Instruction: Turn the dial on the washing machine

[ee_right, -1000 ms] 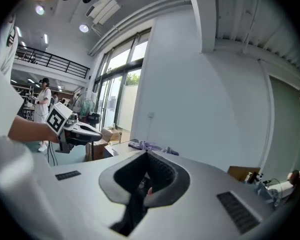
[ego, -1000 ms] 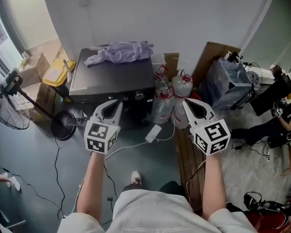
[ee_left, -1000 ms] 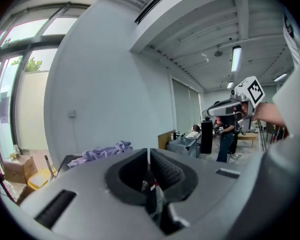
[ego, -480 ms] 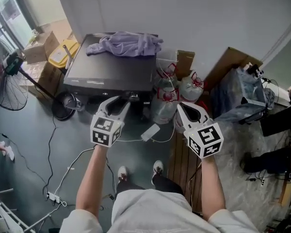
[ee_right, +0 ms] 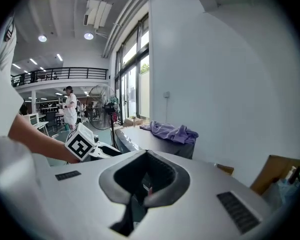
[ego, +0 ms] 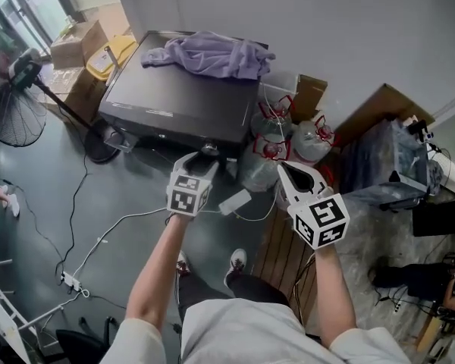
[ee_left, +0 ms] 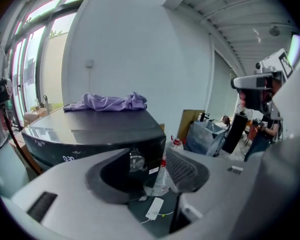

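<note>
Left gripper has come forward to the washing machine, its jaws opening.
Purple cloth lies on the lid. Bagged bottles crowd its right side, where the right gripper hangs closed and empty. The dial sits between the left jaws, ungripped.
</note>
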A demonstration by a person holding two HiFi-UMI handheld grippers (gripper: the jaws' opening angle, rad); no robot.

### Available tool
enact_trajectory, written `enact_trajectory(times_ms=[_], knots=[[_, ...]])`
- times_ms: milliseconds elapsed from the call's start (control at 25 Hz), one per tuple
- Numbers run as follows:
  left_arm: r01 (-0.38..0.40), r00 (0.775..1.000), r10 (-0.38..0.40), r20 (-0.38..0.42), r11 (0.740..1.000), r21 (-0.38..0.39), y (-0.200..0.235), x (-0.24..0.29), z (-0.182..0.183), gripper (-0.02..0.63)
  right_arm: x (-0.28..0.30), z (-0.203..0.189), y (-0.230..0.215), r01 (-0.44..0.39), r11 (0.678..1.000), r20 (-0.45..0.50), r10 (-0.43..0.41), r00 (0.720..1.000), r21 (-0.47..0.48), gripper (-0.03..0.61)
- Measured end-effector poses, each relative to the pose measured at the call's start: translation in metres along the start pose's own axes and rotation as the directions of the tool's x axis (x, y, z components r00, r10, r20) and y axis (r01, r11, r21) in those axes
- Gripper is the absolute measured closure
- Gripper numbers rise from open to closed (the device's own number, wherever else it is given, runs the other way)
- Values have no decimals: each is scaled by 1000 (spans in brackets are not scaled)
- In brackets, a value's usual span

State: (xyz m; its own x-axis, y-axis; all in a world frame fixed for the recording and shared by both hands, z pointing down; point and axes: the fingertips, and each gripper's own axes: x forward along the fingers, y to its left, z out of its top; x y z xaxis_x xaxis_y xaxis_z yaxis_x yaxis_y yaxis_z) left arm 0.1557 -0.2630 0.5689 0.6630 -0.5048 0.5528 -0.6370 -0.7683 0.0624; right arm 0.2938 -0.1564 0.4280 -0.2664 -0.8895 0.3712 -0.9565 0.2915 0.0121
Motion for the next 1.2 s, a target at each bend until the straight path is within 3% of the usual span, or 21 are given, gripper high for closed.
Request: enact_trajectory(times_ms=[240,480,680,1200], knots=[[-93,995,90,-42,992,-80,13,45,-28,383,27,-24,-13,-32,999,-33,33,999,16,565],[-180,984,176,-38,963,-203,24,76,-38,377,40,-42,-18,-73,997,-68,73,995,7,565],[-238,971,234,-43,943,-235,31,80,-42,378,44,-49,-24,-78,997,-84,79,993,20,565],[-231,972,231,-33,931,-281,37,84,-50,364,56,-65,-20,-82,995,-113,88,990,50,565]])
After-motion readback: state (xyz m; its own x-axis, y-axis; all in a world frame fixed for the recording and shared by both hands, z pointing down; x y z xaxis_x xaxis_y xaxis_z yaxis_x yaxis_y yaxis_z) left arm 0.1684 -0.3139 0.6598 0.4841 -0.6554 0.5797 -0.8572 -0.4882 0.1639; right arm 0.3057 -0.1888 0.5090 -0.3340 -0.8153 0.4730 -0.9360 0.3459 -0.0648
